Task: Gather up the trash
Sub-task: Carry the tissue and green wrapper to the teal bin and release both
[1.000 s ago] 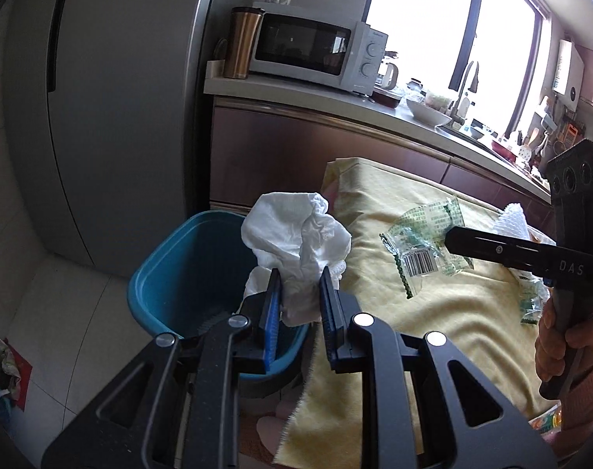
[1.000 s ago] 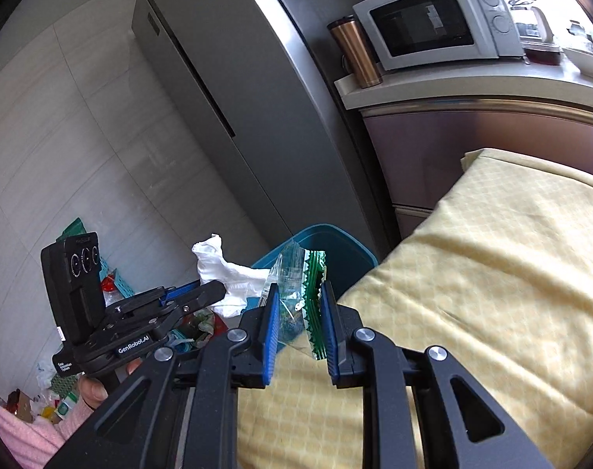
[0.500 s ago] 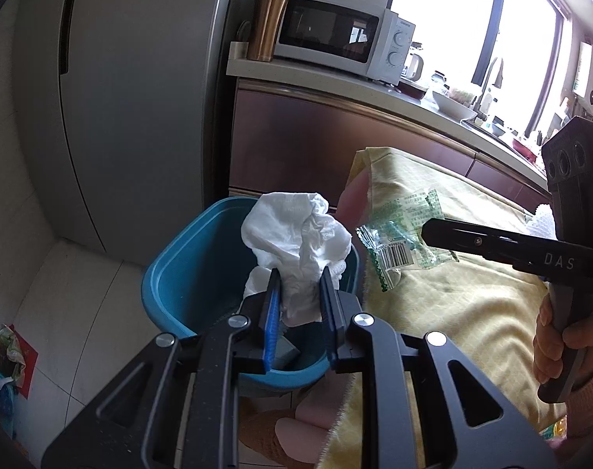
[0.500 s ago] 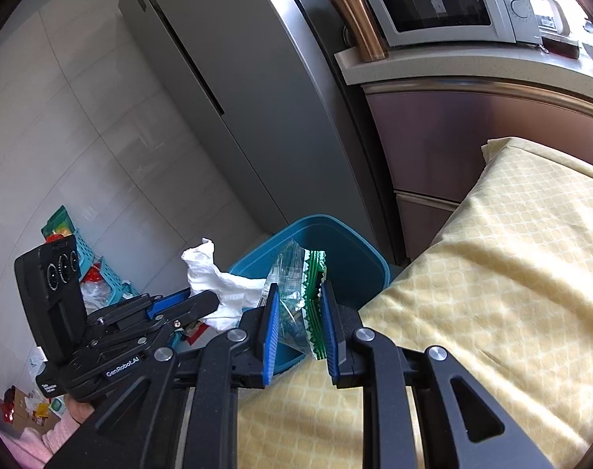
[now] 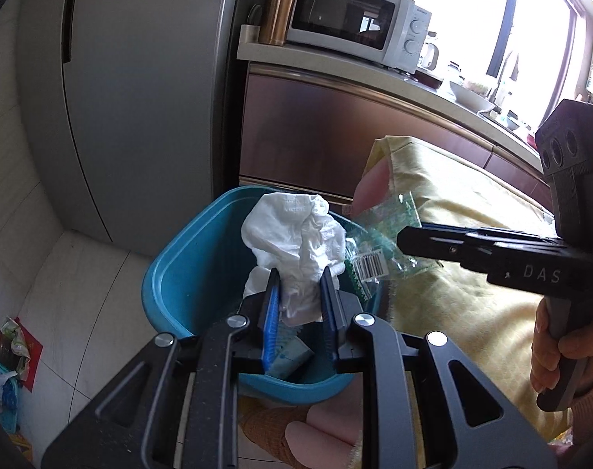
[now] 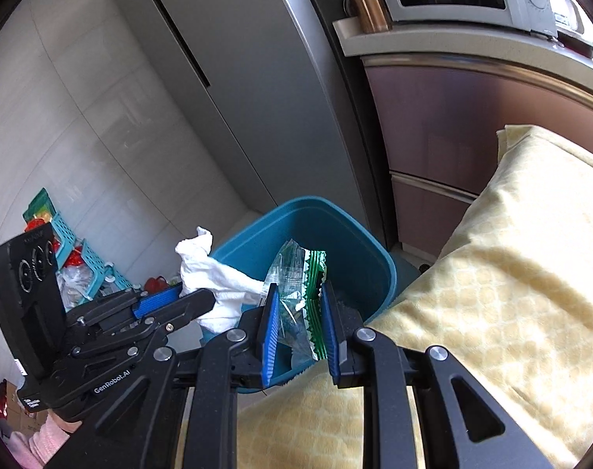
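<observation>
Crumpled white tissue (image 5: 296, 242) pinched in left tongs (image 5: 298, 305), hanging over blue bin (image 5: 187, 269); clear green snack wrapper (image 6: 300, 293) pinched in right tongs (image 6: 298, 332), hovering just above same bin beside yellow-clothed desk (image 6: 492, 293), likely awaiting dropping.

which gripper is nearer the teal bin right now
Left. The left gripper holds the white tissue over the teal bin; the right gripper holds its green wrapper at the table-side rim.
</observation>
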The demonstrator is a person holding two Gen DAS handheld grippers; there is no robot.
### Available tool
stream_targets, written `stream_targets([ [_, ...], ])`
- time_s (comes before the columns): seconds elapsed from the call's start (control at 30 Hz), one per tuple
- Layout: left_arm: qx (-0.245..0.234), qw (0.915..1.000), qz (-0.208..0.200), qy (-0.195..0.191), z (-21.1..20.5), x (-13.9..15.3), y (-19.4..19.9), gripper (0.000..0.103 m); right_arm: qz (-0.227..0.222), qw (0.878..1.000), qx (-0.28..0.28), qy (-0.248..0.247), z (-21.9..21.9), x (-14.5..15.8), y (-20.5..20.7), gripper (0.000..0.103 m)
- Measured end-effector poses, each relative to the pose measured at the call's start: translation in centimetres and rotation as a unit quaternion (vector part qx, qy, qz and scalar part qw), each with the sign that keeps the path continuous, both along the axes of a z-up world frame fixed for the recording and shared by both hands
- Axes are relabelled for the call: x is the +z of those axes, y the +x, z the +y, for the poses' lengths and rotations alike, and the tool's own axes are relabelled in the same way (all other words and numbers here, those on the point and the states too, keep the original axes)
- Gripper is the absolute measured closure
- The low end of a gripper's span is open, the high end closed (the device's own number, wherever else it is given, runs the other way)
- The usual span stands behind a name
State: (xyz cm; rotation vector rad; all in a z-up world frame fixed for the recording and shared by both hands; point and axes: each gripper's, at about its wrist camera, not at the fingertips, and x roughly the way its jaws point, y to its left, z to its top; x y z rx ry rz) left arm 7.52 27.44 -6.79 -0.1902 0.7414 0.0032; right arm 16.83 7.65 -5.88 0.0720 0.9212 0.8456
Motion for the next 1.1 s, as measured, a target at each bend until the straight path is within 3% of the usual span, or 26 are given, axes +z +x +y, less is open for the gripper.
stream_targets([
  [0.5, 0.01, 0.9993, 0.035, 0.005, 0.5, -2.5, 2.5, 0.076, 0.036, 0.999, -0.002, -0.033, 2.5, -2.1, 1.5, 0.074],
  [1.1, 0.011, 0.9982, 0.059, 0.005, -0.1, -4.6, 3.6, 0.067, 0.039, 0.999, -0.015, 0.004, -0.7, -1.4, 0.1, 0.071],
])
